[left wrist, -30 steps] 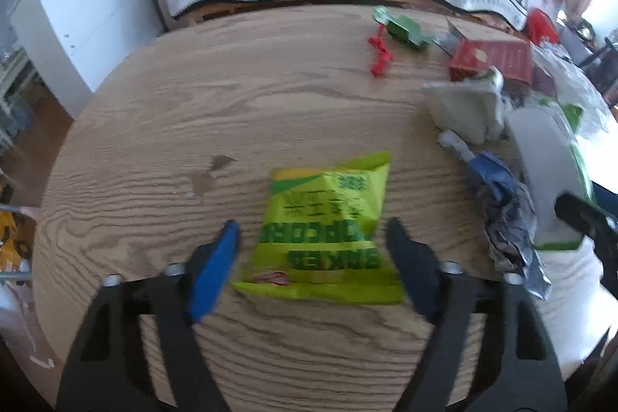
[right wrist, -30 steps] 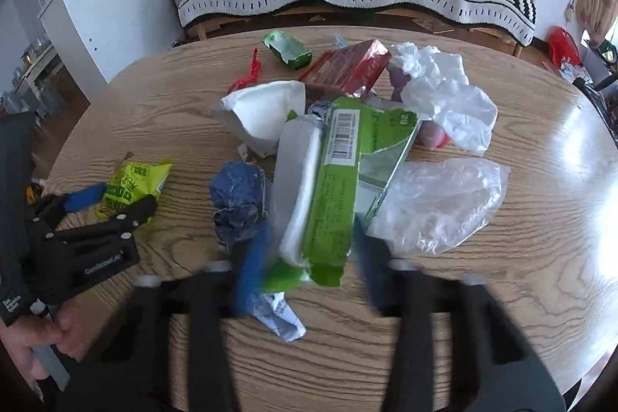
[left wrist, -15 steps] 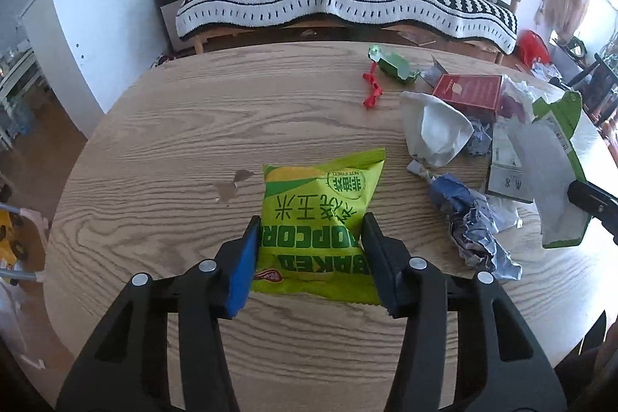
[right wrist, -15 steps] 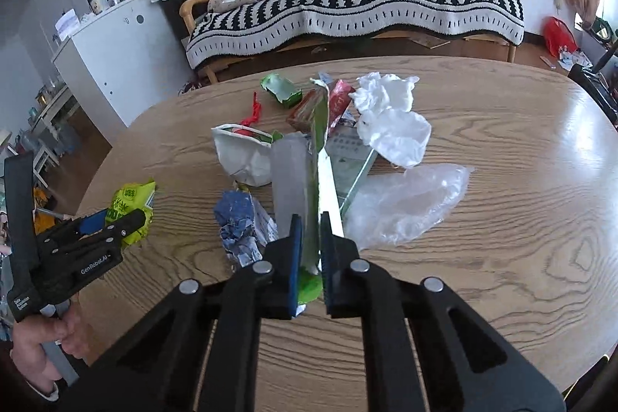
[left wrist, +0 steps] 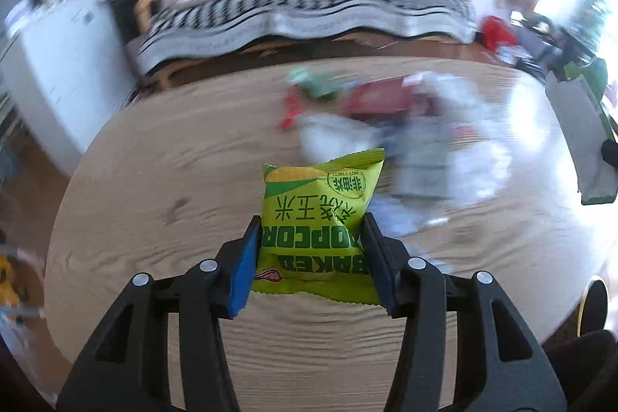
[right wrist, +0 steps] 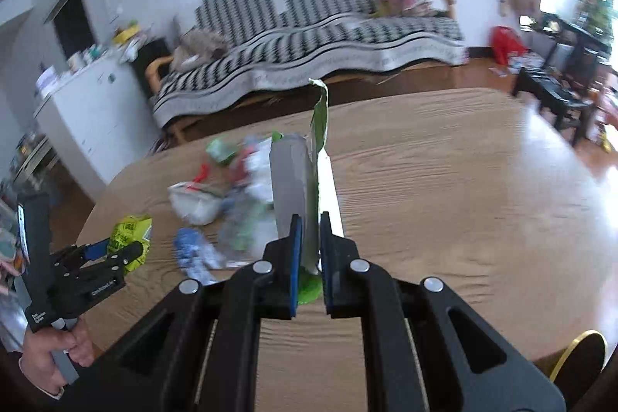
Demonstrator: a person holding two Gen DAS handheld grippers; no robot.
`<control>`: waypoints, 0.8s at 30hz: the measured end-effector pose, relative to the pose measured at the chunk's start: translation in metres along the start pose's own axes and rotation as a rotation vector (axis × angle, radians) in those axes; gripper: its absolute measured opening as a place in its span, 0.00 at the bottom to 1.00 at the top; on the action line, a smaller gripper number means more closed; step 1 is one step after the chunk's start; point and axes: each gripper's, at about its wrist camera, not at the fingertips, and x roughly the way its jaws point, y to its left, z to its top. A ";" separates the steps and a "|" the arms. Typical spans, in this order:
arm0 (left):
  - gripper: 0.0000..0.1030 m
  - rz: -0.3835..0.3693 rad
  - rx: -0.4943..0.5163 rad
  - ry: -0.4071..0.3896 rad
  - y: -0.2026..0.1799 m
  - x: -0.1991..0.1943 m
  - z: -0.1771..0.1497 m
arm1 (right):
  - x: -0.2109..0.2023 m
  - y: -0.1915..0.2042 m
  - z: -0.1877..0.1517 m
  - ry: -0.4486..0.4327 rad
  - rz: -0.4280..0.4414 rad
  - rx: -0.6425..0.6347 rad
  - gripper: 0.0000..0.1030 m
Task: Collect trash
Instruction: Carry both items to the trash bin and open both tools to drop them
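Note:
My left gripper (left wrist: 311,242) is shut on a yellow-green baked popcorn bag (left wrist: 320,203) and holds it lifted above the round wooden table (left wrist: 193,149). My right gripper (right wrist: 308,246) is shut on a flattened green and silver wrapper (right wrist: 297,180), which stands upright between the pads, raised off the table. In the right wrist view the left gripper (right wrist: 116,251) with the popcorn bag (right wrist: 131,238) shows at the left. The wrapper also shows at the right edge of the left wrist view (left wrist: 579,126).
A pile of trash (right wrist: 231,188) lies on the table: a white crumpled bag (right wrist: 193,203), a blue crumpled wrapper (right wrist: 191,246), a red box (left wrist: 382,95), a small green packet (right wrist: 220,149). A striped sofa (right wrist: 328,33) and a white cabinet (right wrist: 89,111) stand behind.
Both grippers have lifted their loads off the table. The left closed on the popcorn bag and raised it; the right closed on the green wrapper and raised it. The views tilted up.

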 end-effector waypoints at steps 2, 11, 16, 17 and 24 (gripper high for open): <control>0.49 -0.067 0.034 -0.016 -0.036 -0.013 0.009 | -0.028 -0.036 -0.003 -0.030 -0.059 0.031 0.10; 0.49 -0.432 0.295 -0.078 -0.295 -0.075 0.010 | -0.162 -0.236 -0.074 -0.090 -0.377 0.246 0.10; 0.49 -0.589 0.422 -0.019 -0.422 -0.082 -0.033 | -0.217 -0.336 -0.138 -0.083 -0.528 0.398 0.10; 0.49 -0.618 0.443 0.003 -0.444 -0.082 -0.042 | -0.223 -0.348 -0.148 -0.080 -0.546 0.418 0.10; 0.49 -0.786 0.607 0.060 -0.562 -0.083 -0.129 | -0.258 -0.433 -0.232 -0.040 -0.633 0.571 0.10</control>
